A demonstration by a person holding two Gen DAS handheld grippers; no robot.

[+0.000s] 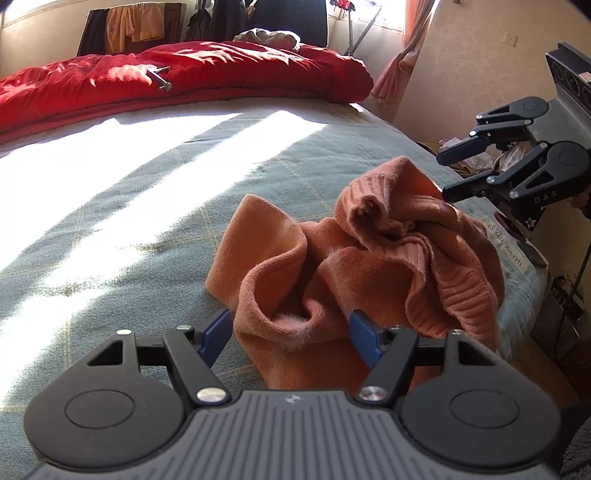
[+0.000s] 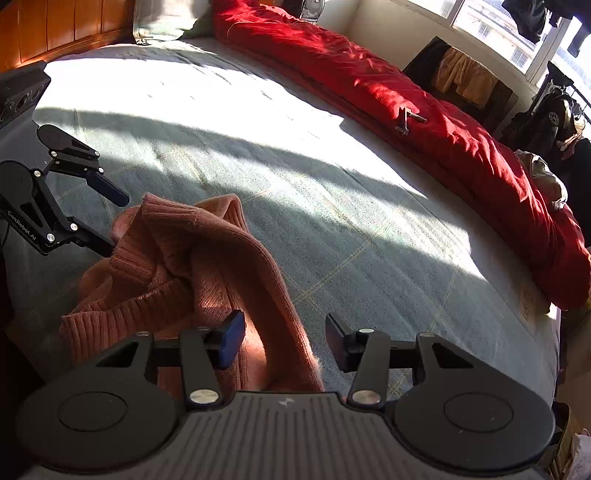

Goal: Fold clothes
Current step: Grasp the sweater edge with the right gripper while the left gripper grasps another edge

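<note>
A crumpled salmon-pink knit sweater [image 1: 369, 266] [image 2: 207, 251] lies bunched on the grey-blue checked bedspread [image 1: 147, 203] [image 2: 332, 221], near the bed's edge. My left gripper [image 1: 291, 334] stands open astride a rolled fold at the sweater's near side, its blue pads close to the cloth. From the right wrist view the left gripper [image 2: 117, 226] has one finger at the ribbed hem and the other in free air. My right gripper [image 2: 286, 341] is open over a sleeve-like fold, with a gap at its right finger. In the left wrist view the right gripper [image 1: 444, 174] reaches the sweater's far side.
A red duvet [image 1: 221, 74] [image 2: 406, 92] is heaped along the far side of the bed, with a small metal object [image 1: 160, 77] [image 2: 408, 120] on it. A wooden headboard [image 2: 55, 29] and pillow [image 2: 166, 18] are at one end. Clothes hang by the window.
</note>
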